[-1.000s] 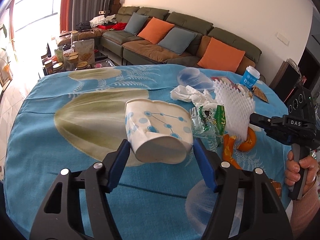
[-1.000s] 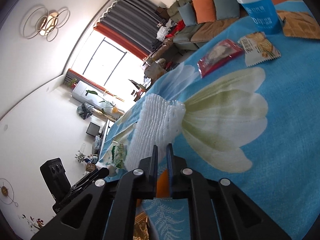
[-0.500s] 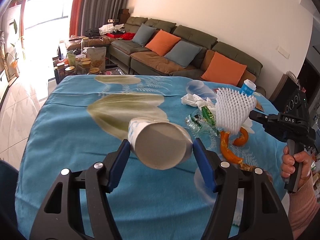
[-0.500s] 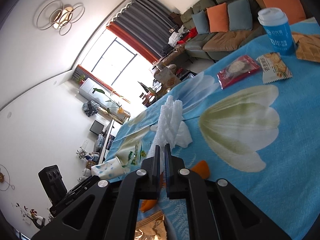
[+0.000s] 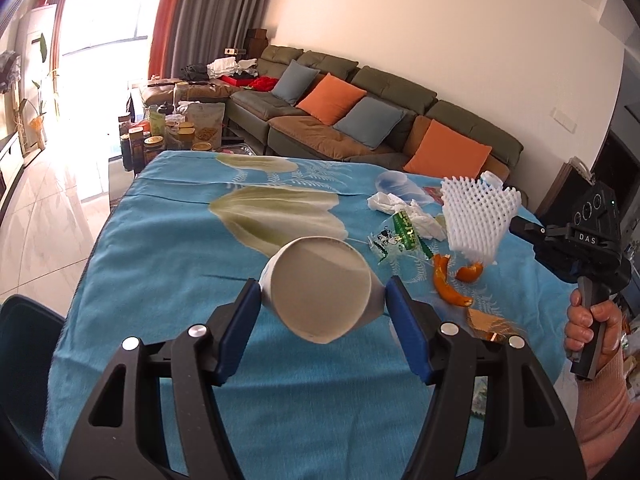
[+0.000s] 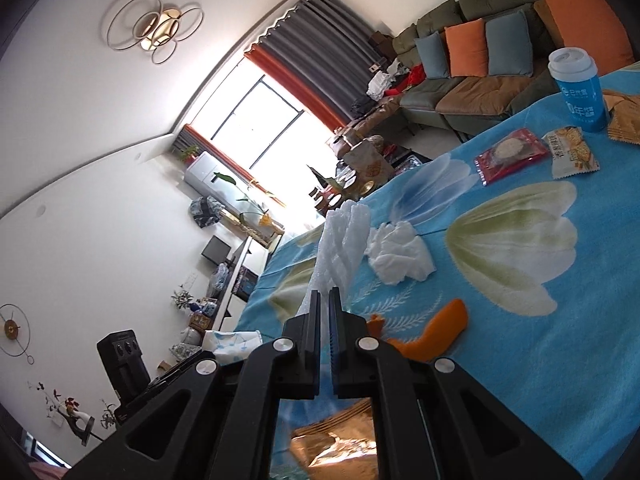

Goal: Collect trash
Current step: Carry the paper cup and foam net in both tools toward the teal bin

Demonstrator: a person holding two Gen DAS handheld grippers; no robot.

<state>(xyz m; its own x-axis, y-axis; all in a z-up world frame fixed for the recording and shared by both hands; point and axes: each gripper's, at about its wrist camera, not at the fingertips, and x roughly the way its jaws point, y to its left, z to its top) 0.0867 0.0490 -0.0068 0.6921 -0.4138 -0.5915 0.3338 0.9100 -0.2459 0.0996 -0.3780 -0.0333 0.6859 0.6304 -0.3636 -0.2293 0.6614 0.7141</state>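
White paper forms the cup point(image 5: 320, 290) clamped sideways in the left gripper point(image 5: 322, 304): its flat round bottom faces the left wrist camera, and its side wall bulges between the two blue pads point(image 5: 240, 328), which press on it from either side. It hangs above the blue flowered tablecloth point(image 5: 168, 248), clear of the surface. In the right wrist view a strip of the same cup point(image 6: 232, 345) shows a pale blue dot-and-line print.

White foam fruit netting point(image 5: 478, 220), a ribbed open mesh, is pinched at its lower end by the tightly clenched right gripper point(image 6: 324, 300) and stands up off the table; the person's hand point(image 5: 596, 326) grips the handle.

On the cloth lie crumpled tissue point(image 6: 400, 258), a clear green-printed wrapper point(image 5: 402, 236), orange peel point(image 5: 450, 290), a gold wrapper point(image 6: 336, 446), two snack packets point(image 6: 512, 154) and a blue lidded cup point(image 6: 578, 88).
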